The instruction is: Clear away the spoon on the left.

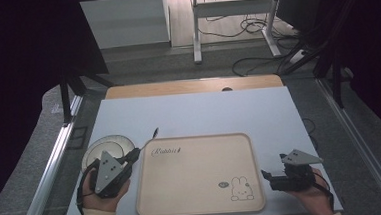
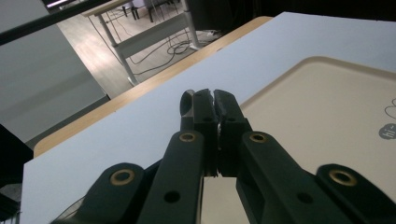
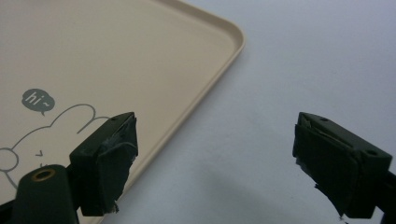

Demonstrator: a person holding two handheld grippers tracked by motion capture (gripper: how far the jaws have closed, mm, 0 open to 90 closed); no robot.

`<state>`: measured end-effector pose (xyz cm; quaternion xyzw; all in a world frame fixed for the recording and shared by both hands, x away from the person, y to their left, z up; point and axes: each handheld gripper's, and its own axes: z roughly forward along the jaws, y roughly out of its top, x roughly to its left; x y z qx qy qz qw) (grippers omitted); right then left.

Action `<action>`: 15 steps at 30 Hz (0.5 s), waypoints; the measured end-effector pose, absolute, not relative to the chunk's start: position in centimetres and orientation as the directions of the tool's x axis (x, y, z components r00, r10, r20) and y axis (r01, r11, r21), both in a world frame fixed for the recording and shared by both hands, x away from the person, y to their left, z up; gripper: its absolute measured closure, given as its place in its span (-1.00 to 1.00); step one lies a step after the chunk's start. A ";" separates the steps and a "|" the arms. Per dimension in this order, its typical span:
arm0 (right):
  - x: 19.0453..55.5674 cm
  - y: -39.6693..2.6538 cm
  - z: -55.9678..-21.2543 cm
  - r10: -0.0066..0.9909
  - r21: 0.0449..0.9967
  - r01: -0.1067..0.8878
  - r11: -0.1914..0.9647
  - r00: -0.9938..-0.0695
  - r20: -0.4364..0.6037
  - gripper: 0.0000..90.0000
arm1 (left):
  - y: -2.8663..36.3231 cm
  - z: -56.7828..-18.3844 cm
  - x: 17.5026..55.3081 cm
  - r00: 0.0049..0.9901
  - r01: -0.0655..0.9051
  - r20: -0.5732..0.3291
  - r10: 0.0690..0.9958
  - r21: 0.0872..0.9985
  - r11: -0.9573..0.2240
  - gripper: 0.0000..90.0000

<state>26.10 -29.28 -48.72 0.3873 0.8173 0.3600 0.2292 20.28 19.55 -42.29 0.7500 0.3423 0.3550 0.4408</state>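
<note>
A pale table (image 1: 194, 112) is lying under both tongs, with a wooden strip along its far edge and dark floor beyond. Much bare tabletop is stretching ahead of the two tongs, and a narrower band is lying on the outer side of each one.

One beige tray (image 1: 197, 174) is sitting between the tongs, its left rim just beside the left tongs (image 1: 137, 152) and its right rim near the right tongs (image 1: 266, 175). A printed rabbit is showing in the tray corner nearest the right tongs.

One round plate (image 1: 98, 145) is lying partly under the left tongs, on the side away from the tray.

The left tongs are pressing their jaws together on a thin dark stick (image 1: 155, 132), which is poking out ahead of the tips, above the bare table.

The right tongs (image 3: 212, 158) are standing spread wide, holding nothing, one jaw above the tray's rim (image 3: 205, 93), the other over bare table.
</note>
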 end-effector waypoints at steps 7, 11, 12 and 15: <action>26.1 -29.3 -48.7 0.798 0.766 0.468 0.442 -0.595 -0.096 -0.68 | 19.2 -43.1 20.5 0.526 0.215 0.227 0.820 0.897 -0.387 1.00; 26.1 -29.3 -48.7 0.798 0.765 0.468 0.442 -0.595 -0.097 -0.68 | 19.0 -43.5 20.6 0.534 0.223 0.228 0.814 0.891 -0.395 1.00; 26.1 -29.3 -48.7 0.798 0.765 0.468 0.442 -0.595 -0.097 -0.68 | 19.0 -43.5 20.6 0.534 0.223 0.228 0.814 0.891 -0.395 1.00; 26.1 -29.4 -48.7 0.799 0.766 0.468 0.441 -0.594 -0.097 -0.68 | 18.7 -43.9 20.7 0.545 0.231 0.231 0.806 0.883 -0.409 1.00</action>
